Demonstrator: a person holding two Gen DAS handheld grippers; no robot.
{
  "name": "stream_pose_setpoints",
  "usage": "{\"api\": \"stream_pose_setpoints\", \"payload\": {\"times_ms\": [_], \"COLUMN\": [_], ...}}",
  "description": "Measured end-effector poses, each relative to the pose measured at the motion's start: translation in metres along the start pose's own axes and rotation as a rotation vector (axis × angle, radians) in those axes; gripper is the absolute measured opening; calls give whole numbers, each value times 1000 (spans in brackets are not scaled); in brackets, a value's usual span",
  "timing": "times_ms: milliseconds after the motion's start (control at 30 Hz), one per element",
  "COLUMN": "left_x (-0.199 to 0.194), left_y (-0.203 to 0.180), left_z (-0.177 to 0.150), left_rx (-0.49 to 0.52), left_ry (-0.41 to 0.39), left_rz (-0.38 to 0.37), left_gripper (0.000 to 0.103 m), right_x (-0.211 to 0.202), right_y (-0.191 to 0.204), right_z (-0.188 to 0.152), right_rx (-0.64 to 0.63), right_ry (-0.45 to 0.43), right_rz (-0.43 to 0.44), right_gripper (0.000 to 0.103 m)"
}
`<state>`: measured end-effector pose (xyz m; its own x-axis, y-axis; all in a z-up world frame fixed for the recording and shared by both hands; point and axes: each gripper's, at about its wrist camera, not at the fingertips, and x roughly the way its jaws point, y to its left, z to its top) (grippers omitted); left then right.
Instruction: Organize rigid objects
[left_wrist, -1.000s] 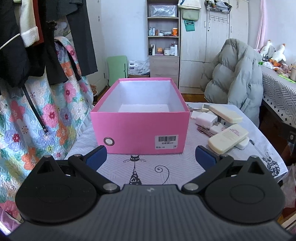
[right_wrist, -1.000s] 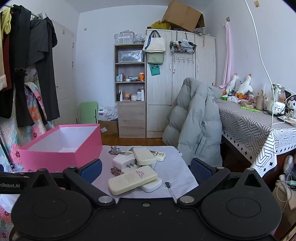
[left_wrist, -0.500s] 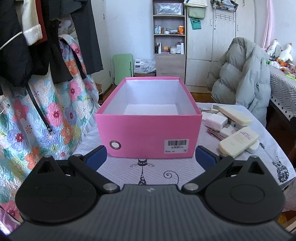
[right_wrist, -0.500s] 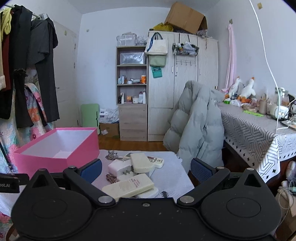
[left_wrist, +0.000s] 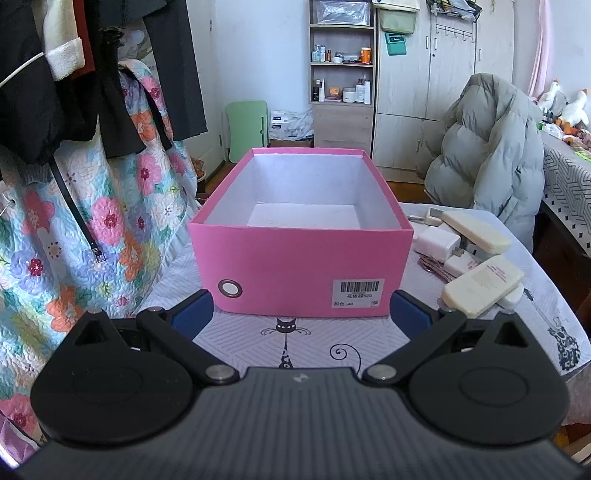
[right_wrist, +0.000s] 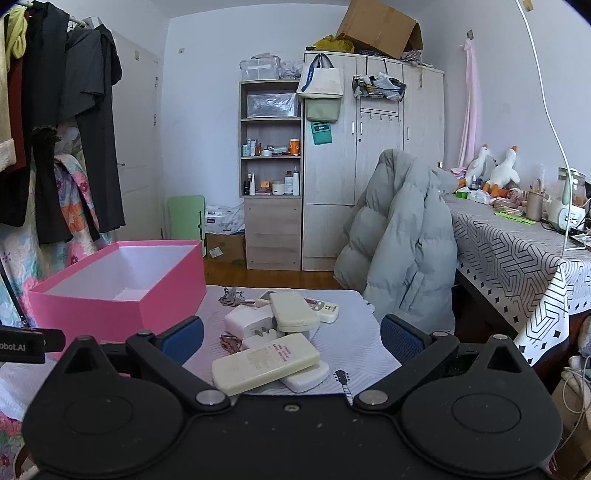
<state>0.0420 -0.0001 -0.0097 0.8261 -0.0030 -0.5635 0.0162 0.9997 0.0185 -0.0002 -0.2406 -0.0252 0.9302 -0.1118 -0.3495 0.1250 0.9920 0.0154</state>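
Our right claw (right_wrist: 291, 334) hung released and empty, jaws spread wide, with the cream remote (right_wrist: 265, 363) just ahead between its fingers. Our left claw (left_wrist: 301, 312), equally released, faced the pink box (left_wrist: 301, 266) directly ahead, its white inside bare. We judged the pick needed the jaws across the remote's narrow width, since that smooth, hard plastic slab lay tilted on a white block (right_wrist: 306, 376) and could slide. Beyond lay a white charger (right_wrist: 245, 319), another remote (right_wrist: 293, 312) and keys (right_wrist: 231, 297) on the quilted worktop (right_wrist: 354, 343).
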Motion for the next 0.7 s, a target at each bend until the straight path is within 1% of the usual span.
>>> {"api": "stream_pose_setpoints", "payload": {"times_ms": [300,700], "left_x": [0,10], "left_y": [0,-2], "left_z": [0,7], "left_rx": [-3,15], "left_ry": [-1,44], "left_rz": [3,0], "left_gripper": [103,103], "right_x": [1,14], "right_y": [2,-2], "right_z": [0,-6], "right_rx": [-7,9], "right_ry": [4,51], "right_rz": [14,24], "right_gripper": [103,103]}}
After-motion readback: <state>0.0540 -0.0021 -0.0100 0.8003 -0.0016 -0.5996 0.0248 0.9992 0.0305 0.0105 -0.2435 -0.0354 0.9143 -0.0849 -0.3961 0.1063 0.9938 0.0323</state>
